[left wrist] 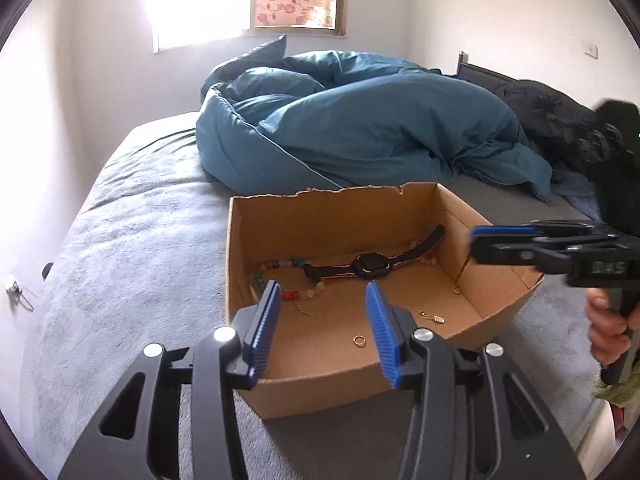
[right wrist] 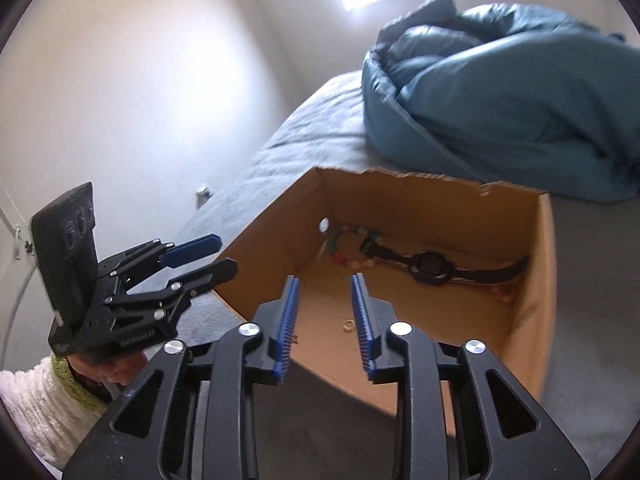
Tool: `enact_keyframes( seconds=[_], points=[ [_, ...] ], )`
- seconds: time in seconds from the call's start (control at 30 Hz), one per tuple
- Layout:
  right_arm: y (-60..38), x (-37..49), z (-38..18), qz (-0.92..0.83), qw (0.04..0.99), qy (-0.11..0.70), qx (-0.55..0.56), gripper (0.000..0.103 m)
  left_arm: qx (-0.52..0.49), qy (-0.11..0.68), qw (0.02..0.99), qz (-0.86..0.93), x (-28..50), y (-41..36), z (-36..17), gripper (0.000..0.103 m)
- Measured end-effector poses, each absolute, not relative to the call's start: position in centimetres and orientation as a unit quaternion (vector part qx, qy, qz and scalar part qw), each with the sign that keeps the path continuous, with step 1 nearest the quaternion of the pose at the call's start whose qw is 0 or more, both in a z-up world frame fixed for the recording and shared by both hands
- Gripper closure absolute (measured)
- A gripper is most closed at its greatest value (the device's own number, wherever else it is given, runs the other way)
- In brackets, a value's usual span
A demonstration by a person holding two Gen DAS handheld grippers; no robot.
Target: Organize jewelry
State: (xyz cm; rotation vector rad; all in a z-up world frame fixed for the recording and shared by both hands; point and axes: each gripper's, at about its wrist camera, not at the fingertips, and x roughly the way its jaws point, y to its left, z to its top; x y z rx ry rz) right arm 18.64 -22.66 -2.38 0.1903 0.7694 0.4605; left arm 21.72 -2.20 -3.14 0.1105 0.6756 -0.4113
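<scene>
An open cardboard box (left wrist: pixel 344 216) sits on the bed and also shows in the right wrist view (right wrist: pixel 536 312). Inside lie a black watch (left wrist: pixel 370 267), a coloured bead bracelet (left wrist: pixel 280 268), a gold ring (left wrist: pixel 359 340), a thin gold chain (left wrist: pixel 304 312), a chain with a small charm (left wrist: pixel 434 317) and a small gold ring (left wrist: pixel 456 290). The watch (right wrist: pixel 430 266), beads (right wrist: pixel 348 258) and ring (right wrist: pixel 348 325) show in the right wrist view. My left gripper (left wrist: pixel 322 300) is open and empty above the box's near edge. My right gripper (right wrist: pixel 325 280) is open and empty over the box; it shows in the left wrist view (left wrist: pixel 476 242).
A rumpled teal duvet (left wrist: pixel 360 120) lies behind the box on the grey bed cover (left wrist: pixel 120 240). Dark pillows (left wrist: pixel 552 112) are at the right. A white wall and a bright window (left wrist: pixel 192 0) stand behind. The left gripper appears in the right wrist view (right wrist: pixel 224 254).
</scene>
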Motion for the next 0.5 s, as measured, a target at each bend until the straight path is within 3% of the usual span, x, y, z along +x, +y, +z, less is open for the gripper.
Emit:
enact_keyframes(
  seconds=[0.13, 0.5],
  points=[
    [-25.3, 15.8, -1.6, 0.144, 0.923, 0.347, 0.082, 0.062, 0.028, 0.334, 0.929, -0.159, 21.4, -0.6, -3.0, 0.055],
    [-32.9, 17.0, -8.3, 0.046, 0.87, 0.438, 0.221, 0.06, -0.069, 0.427, 0.895, -0.109, 24.0, 1.8, -6.8, 0.054]
  ],
)
